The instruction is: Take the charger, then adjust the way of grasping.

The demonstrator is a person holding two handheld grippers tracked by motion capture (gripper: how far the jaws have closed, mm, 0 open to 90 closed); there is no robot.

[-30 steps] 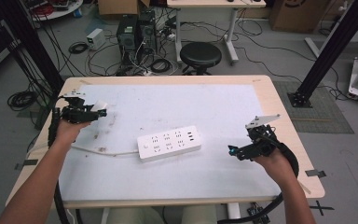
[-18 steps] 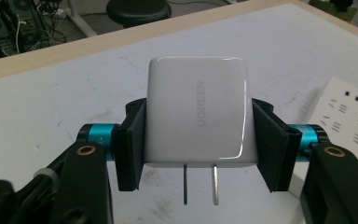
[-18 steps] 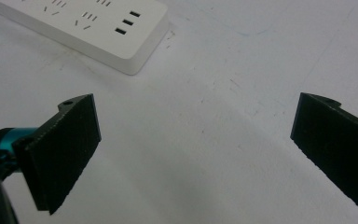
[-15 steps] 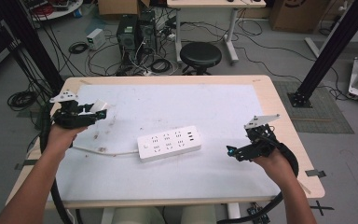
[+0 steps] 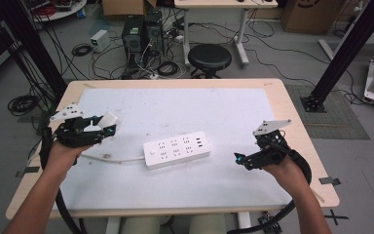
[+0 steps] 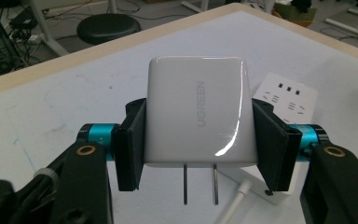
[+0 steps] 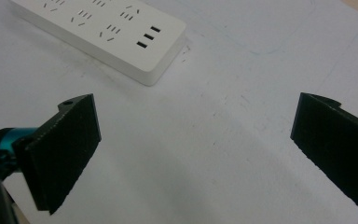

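Note:
A white UGREEN charger point(image 6: 197, 112) with two flat prongs pointing down is clamped between the pads of my left gripper point(image 6: 198, 140). In the high view this left gripper point(image 5: 102, 127) hovers at the table's left, with the charger point(image 5: 109, 119) at its tip. A white power strip point(image 5: 176, 149) lies in the middle of the table, its cable point(image 5: 112, 157) running left. My right gripper point(image 5: 239, 160) is open, low over the table to the right of the strip. The right gripper view has the strip's end point(image 7: 103, 29) beyond the spread fingers point(image 7: 60, 144).
The table point(image 5: 292, 117) has a white mat with a bare wooden rim. Behind it on the floor stand a black stool point(image 5: 209, 57), computer towers point(image 5: 137, 34) and tangled cables. A black frame post point(image 5: 336, 63) rises at the right.
My left gripper has lifted the charger and swung right, toward the power strip. The right gripper has barely moved.

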